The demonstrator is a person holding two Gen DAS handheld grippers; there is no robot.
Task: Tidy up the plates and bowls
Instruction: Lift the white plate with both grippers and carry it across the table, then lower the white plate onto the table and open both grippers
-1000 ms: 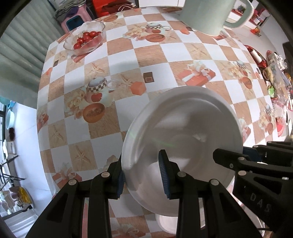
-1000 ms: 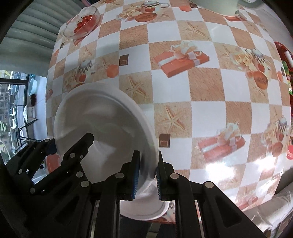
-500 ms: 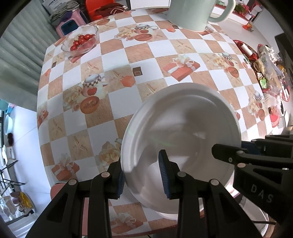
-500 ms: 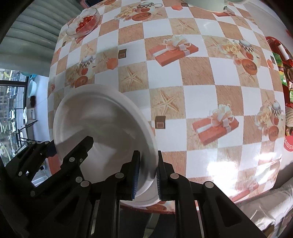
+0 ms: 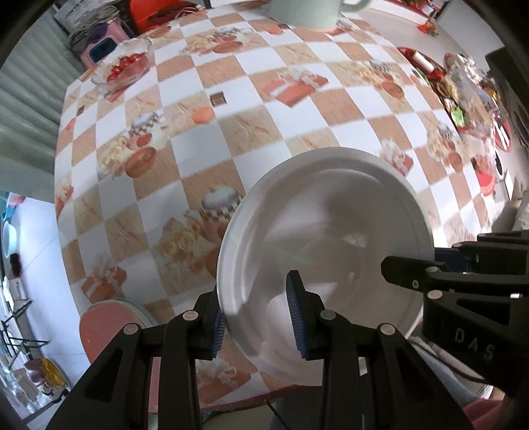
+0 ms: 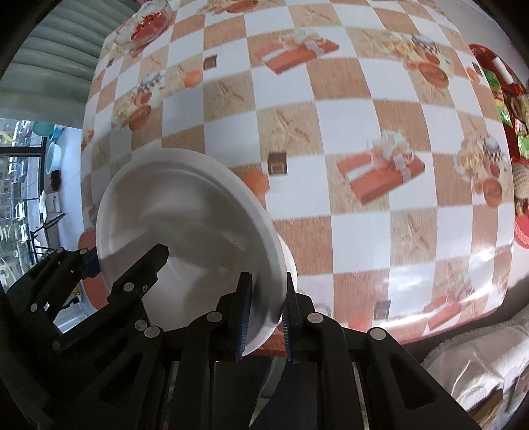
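A white plate [image 5: 327, 228] is held in the air above the near edge of the checkered table [image 5: 231, 139], tilted. My left gripper [image 5: 258, 317] is shut on the plate's near-left rim. My right gripper [image 6: 264, 311] is shut on the plate's [image 6: 185, 228] right rim; its fingers show at the right in the left wrist view [image 5: 429, 271]. The rim of another white dish [image 6: 289, 261] peeks out behind the plate in the right wrist view.
A glass bowl of red tomatoes [image 5: 124, 64] stands at the far left corner. A large pale green mug [image 5: 304, 11] stands at the far edge. A red tray of packets [image 6: 506, 109] lies at the right. A pink stool [image 5: 109, 327] is below left.
Both grippers have lifted the plate higher and drawn it back toward the table's near edge; the table looks farther away and the stool has come into view.
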